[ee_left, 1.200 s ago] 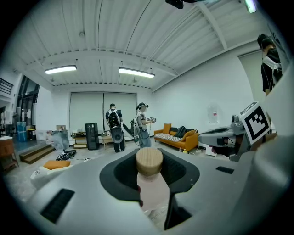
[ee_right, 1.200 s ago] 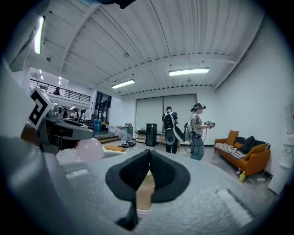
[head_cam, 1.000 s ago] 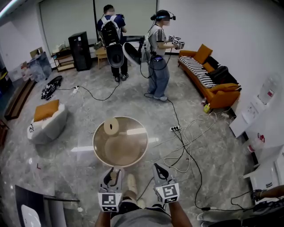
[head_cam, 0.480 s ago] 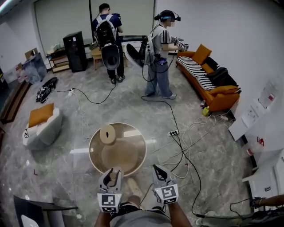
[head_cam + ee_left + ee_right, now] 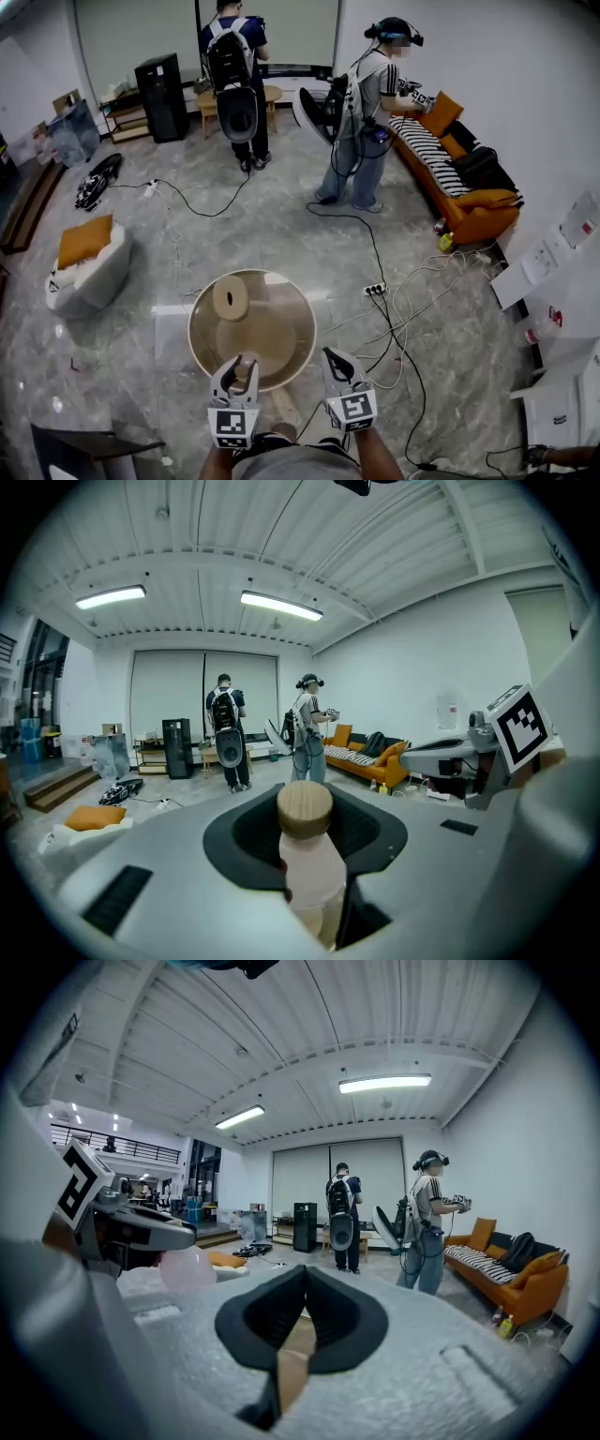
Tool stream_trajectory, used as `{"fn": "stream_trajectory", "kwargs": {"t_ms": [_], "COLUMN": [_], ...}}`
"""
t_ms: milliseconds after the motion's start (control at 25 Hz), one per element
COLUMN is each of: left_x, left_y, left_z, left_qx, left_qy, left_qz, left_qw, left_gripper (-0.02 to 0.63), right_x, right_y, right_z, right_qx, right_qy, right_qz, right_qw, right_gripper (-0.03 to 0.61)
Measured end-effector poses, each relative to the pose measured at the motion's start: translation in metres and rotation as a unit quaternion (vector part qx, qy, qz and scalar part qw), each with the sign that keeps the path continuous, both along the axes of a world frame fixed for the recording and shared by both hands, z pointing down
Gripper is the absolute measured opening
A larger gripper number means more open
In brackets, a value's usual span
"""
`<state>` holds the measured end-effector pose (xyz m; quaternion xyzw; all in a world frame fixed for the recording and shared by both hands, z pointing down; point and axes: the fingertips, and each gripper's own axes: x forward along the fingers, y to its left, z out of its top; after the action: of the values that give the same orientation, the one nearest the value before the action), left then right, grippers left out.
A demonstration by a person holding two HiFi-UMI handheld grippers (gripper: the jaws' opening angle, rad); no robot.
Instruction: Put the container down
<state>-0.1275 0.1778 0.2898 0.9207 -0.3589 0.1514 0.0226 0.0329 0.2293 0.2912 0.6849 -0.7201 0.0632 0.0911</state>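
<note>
The container (image 5: 312,878) is a small pale pink bottle with a round wooden cap (image 5: 305,809). It stands upright between the jaws of my left gripper (image 5: 305,819), which is shut on its body. In the head view the left gripper (image 5: 235,372) hangs over the near rim of a round glass-topped table (image 5: 281,361). My right gripper (image 5: 337,367) is beside it, off the table's near right edge, its jaws shut with nothing between them (image 5: 302,1283). The right gripper view also shows the left gripper (image 5: 127,1227) with the pink container (image 5: 184,1269).
A tan roll (image 5: 230,298) stands on the table's far left part. Cables and a power strip (image 5: 374,289) lie on the floor to the right. Two people (image 5: 366,112) stand at the back, an orange sofa (image 5: 469,187) at right, a white pouf with an orange cushion (image 5: 86,262) at left.
The table has come nearer, so the left gripper's tips now overlap its near rim. The person with the headset has shifted right. Both grippers keep their jaws as before.
</note>
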Motion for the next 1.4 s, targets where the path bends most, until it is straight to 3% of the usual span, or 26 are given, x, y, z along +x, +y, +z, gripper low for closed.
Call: {"fn": "stream_trajectory", "kwargs": {"t_ms": [400,800,1120,1400], "left_x": [0.023,0.026,0.048,0.067], "left_y": [-0.082,-0.126,-0.165,-0.201], "left_z": [0.012,0.035,0.076,0.129], "left_qx": [-0.009,-0.027,-0.039,-0.05], "left_qy": [-0.003,-0.01,-0.02,-0.017], "left_qz": [-0.02,-0.041,-0.052,-0.077], "left_qw": [0.9998,0.9987,0.9977,0.9956], "left_gripper": [0.132,0.132,0.132,0.132], "right_x": [0.024,0.023,0.04,0.052], "right_y": [-0.092,-0.147,-0.193,-0.243], "right_z": [0.014,0.033,0.072,0.125], "right_qx": [-0.013,-0.032,-0.053,-0.081], "right_qy": [-0.004,-0.004,-0.004,-0.018], "right_qz": [-0.025,-0.057,-0.073,-0.122], "right_qw": [1.0,0.998,0.996,0.989], "right_gripper": [0.0,0.0,0.0,0.0]}}
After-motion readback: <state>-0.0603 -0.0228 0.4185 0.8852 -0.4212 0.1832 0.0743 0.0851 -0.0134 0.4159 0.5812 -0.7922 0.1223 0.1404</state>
